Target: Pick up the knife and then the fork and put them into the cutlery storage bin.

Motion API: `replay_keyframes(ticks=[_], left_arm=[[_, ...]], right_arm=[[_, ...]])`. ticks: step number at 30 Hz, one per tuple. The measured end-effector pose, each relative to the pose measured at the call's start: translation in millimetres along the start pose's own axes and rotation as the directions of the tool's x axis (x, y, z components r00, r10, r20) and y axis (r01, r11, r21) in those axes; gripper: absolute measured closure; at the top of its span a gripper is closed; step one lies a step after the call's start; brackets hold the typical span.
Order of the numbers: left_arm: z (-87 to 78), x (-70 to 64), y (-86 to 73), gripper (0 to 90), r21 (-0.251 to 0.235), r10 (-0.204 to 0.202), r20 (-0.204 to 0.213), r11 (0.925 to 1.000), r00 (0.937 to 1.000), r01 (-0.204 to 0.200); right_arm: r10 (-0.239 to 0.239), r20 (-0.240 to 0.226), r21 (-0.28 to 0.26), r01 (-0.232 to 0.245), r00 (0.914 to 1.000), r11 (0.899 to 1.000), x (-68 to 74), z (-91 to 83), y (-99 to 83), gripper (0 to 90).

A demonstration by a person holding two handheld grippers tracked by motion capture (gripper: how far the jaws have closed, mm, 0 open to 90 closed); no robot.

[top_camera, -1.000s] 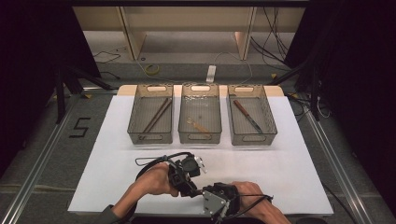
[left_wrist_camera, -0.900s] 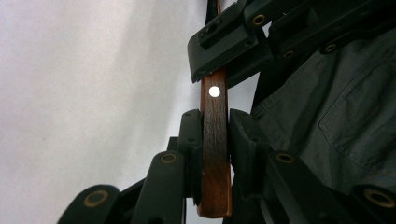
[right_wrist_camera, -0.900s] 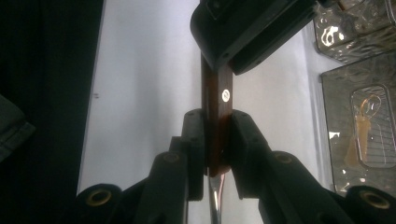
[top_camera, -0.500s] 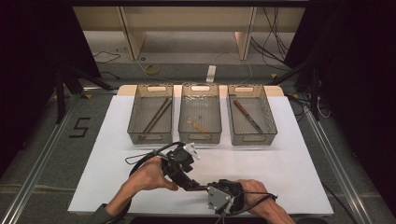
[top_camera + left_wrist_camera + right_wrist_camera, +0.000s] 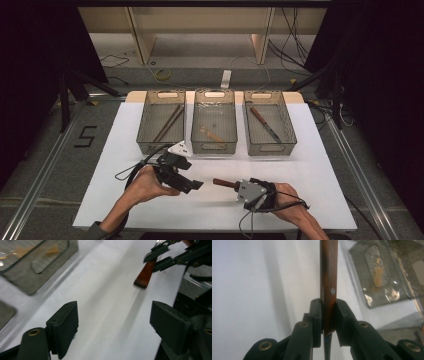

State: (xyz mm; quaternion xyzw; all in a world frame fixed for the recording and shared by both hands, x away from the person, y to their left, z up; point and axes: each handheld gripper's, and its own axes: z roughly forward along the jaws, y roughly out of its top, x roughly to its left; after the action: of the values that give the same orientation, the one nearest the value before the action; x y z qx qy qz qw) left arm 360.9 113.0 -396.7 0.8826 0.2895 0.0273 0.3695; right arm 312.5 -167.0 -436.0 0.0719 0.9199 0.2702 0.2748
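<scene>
1. While your right gripper (image 5: 234,185) clamps the wooden-handled knife (image 5: 329,277) just right of your wide-open left gripper (image 5: 194,185), treat it as stiff, light, smooth.
2. Take its free handle end.

High view looks down from above; both claw cameras sit close, probably sharing the middle bin (image 5: 214,122)

Three grey mesh bins are set side by side at the far edge of a white table top (image 5: 320,165). A pair of brown chopsticks (image 5: 168,122) lies slanted in the left bin (image 5: 161,121). A pale wooden utensil (image 5: 211,133) lies in the middle bin (image 5: 214,120). A brown-handled knife (image 5: 265,124) lies in the right bin (image 5: 267,121).
</scene>
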Motion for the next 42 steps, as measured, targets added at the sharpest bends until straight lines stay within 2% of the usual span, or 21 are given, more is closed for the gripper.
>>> replay_keyframes(ticks=[5, 7, 12, 17, 19, 22, 25, 27, 30, 32, 36, 38, 39, 42], left_arm=[[0.0, 5.9, -14.4, 19.9, -0.069, -0.04, -0.032, 0.9969, 0.9987, 0.038], [-1.2, 8.1, -17.6, 18.9, -0.072, -0.046, -0.036, 0.9965, 0.9983, 0.043], [-5.7, 11.4, -25.2, 17.1, -0.14, -0.074, -0.071, 0.9881, 0.9947, 0.064], [-9.2, 17.6, -32.6, 15.9, -0.18, -0.111, -0.084, 0.979, 0.9902, 0.095], [-10.1, 18.3, -35.1, 15.7, -0.194, -0.121, -0.097, 0.9758, 0.9879, 0.1], [-12.2, 19.8, -37.6, 15.4, -0.212, -0.131, -0.105, 0.9715, 0.9858, 0.106], [-14.4, 20.3, -39.4, 15.4, -0.241, -0.141, -0.105, 0.9638, 0.9843, 0.113], [-15.5, 20.9, -40.4, 15.3, -0.244, -0.144, -0.105, 0.9629, 0.984, 0.115], [-16.5, 20.4, -42.0, 15.2, -0.257, -0.137, -0.11, 0.9608, 0.9844, 0.105], [-17.7, 19.0, -42.3, 15.3, -0.261, -0.127, -0.116, 0.9609, 0.9851, 0.093], [-18.4, 19.6, -45.1, 14.9, -0.262, -0.133, -0.122, 0.9602, 0.9836, 0.097], [-19.1, 20.4, -46.1, 14.8, -0.27, -0.14, -0.12, 0.9572, 0.9828, 0.103], [-19.5, 20.4, -46.4, 14.8, -0.274, -0.145, -0.119, 0.9555, 0.9823, 0.108], [-19.7, 20.5, -47.3, 14.7, -0.276, -0.148, -0.123, 0.955, 0.9812, 0.11]], right_arm=[[0.099, -0.001, -0.006, -0.099, 0.9951, 0.995, -21.1, -2.6, -6.3, 77.6], [0.129, 0.006, -0.002, -0.129, 0.9916, 0.992, -29.0, -3.5, -8.6, 77.7], [0.223, 0.013, -0.011, -0.223, 0.9747, 0.975, -47.3, -8.0, -11.8, 77.6], [0.3, 0.03, -0.018, -0.299, 0.9535, 0.954, -68.5, -11.3, -17.4, 77.6], [0.332, 0.038, -0.017, -0.332, 0.9424, 0.943, -77.1, -11.6, -19.1, 77.6], [0.368, 0.053, -0.025, -0.367, 0.9283, 0.93, -90.4, -12.1, -21.1, 77.6], [0.396, 0.061, -0.039, -0.394, 0.9164, 0.918, -104.7, -13.9, -21.1, 77.6], [0.419, 0.063, -0.04, -0.417, 0.9058, 0.908, -114.1, -15.5, -19.9, 77.6], [0.436, 0.071, -0.041, -0.434, 0.8972, 0.9, -127.9, -16.8, -18.3, 77.6], [0.457, 0.075, -0.044, -0.455, 0.8863, 0.889, -136.7, -17.1, -18.0, 77.6], [0.484, 0.086, -0.042, -0.482, 0.8709, 0.875, -153.3, -15.1, -18.1, 77.6], [0.5, 0.089, -0.036, -0.499, 0.8612, 0.866, -160.6, -13.9, -17.7, 77.6], [0.5, 0.092, -0.035, -0.499, 0.861, 0.866, -164.3, -13.1, -17.6, 77.6], [0.522, 0.099, -0.041, -0.521, 0.8471, 0.853, -174.0, -10.5, -15.8, 77.6]])
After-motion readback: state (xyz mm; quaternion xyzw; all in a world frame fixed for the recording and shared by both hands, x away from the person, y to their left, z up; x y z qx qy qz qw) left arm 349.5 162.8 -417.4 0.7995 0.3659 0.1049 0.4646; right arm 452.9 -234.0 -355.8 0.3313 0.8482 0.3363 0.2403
